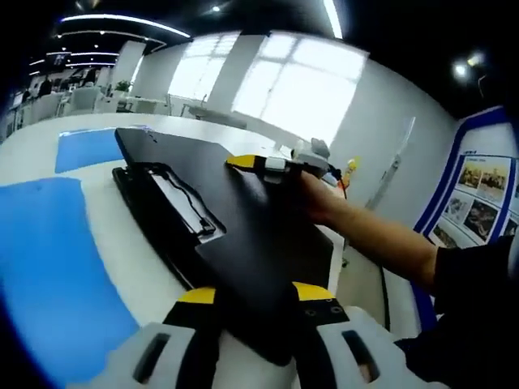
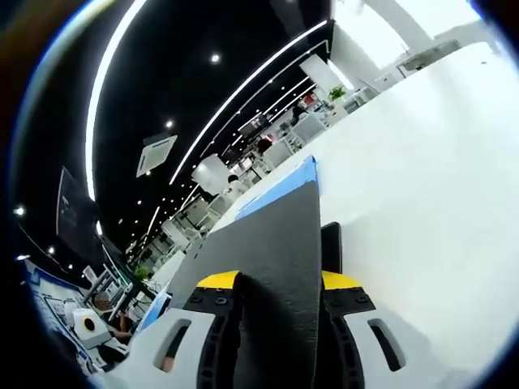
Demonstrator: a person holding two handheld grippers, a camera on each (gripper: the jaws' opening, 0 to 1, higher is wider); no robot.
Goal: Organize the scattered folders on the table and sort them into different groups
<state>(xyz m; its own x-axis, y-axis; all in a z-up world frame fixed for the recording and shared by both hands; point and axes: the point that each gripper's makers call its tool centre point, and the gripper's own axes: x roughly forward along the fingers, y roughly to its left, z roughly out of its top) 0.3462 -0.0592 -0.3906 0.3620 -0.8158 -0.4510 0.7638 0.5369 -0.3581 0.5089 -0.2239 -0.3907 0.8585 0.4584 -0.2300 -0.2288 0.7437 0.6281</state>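
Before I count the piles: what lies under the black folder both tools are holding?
Under the lifted black folder lies another black folder, open, its metal clip showing, on the white table. Whatever is beneath its covered part is hidden.

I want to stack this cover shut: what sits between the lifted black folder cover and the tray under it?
Nothing visible. The black folder cover, held by the left gripper and right gripper, tilts over the open folder half with its metal clip.
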